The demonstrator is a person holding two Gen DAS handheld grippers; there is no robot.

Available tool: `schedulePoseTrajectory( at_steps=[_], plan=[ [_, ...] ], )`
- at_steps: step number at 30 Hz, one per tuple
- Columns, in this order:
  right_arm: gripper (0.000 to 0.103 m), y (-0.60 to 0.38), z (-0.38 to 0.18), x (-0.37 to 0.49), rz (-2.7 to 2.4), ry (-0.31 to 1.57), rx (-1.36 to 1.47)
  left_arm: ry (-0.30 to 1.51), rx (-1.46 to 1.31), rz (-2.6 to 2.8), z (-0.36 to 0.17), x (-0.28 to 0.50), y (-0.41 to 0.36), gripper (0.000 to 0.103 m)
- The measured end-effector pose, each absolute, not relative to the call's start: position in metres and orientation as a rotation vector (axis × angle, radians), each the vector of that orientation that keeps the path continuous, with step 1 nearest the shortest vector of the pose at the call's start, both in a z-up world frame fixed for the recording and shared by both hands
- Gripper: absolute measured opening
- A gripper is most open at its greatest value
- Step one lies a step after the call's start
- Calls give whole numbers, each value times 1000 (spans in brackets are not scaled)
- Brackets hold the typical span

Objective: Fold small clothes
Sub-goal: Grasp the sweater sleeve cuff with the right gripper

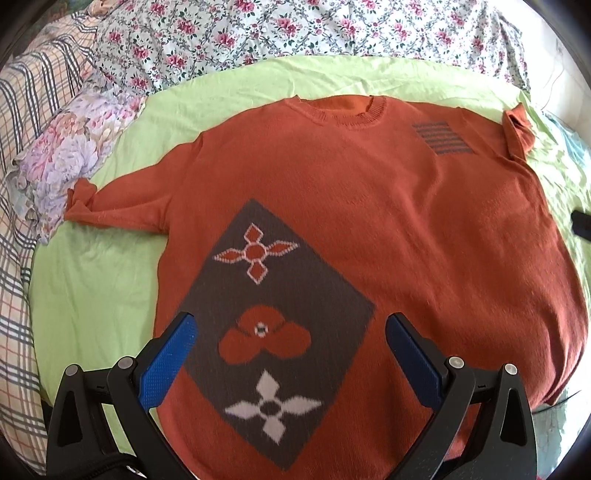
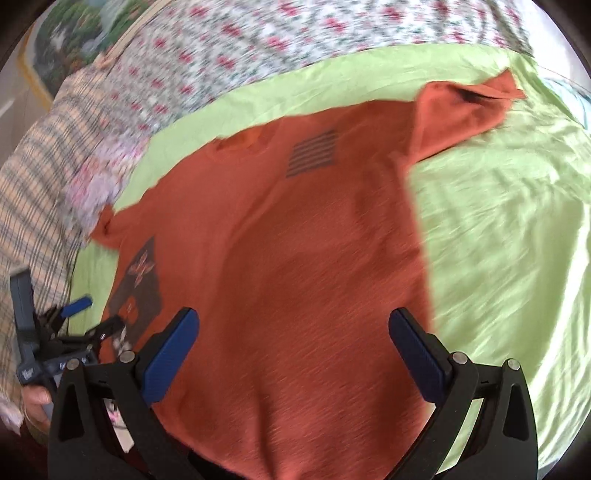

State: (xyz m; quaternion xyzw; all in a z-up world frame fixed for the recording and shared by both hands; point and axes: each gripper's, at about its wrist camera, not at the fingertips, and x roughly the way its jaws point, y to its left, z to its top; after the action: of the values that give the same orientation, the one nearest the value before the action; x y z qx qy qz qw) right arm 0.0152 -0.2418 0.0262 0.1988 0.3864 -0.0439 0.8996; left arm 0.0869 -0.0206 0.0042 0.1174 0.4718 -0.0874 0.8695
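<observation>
An orange knit short-sleeved sweater (image 1: 388, 221) lies flat, front up, on a light green sheet (image 1: 92, 295), collar at the far side. It has a brown diamond panel (image 1: 280, 325) with flower motifs and a grey striped patch (image 1: 441, 138). My left gripper (image 1: 290, 325) is open and empty, above the diamond panel near the hem. My right gripper (image 2: 293, 325) is open and empty above the sweater's (image 2: 295, 258) lower right body. The left gripper (image 2: 88, 314) also shows at the left edge of the right wrist view, which is blurred.
A floral quilt (image 1: 258, 33) lies bunched along the far side and a plaid blanket (image 1: 22, 184) on the left. A floral pillow (image 1: 66, 155) touches the left sleeve. The green sheet (image 2: 498, 258) lies bare to the right of the sweater.
</observation>
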Motion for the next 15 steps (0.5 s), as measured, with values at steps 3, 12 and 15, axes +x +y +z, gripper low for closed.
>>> schedulePoseTrajectory(
  at_steps=[3,12,15],
  plan=[
    [102,-282,38,19,-156,772,444,994,246,-173,4,100,-22,102],
    [79,-428,65,56,-381,706,558,1025,236,-161,-2,128,-29,102],
    [66,-481,67,79,-465,682,559,1045,248,-164,-8,137,-36,102]
  ],
)
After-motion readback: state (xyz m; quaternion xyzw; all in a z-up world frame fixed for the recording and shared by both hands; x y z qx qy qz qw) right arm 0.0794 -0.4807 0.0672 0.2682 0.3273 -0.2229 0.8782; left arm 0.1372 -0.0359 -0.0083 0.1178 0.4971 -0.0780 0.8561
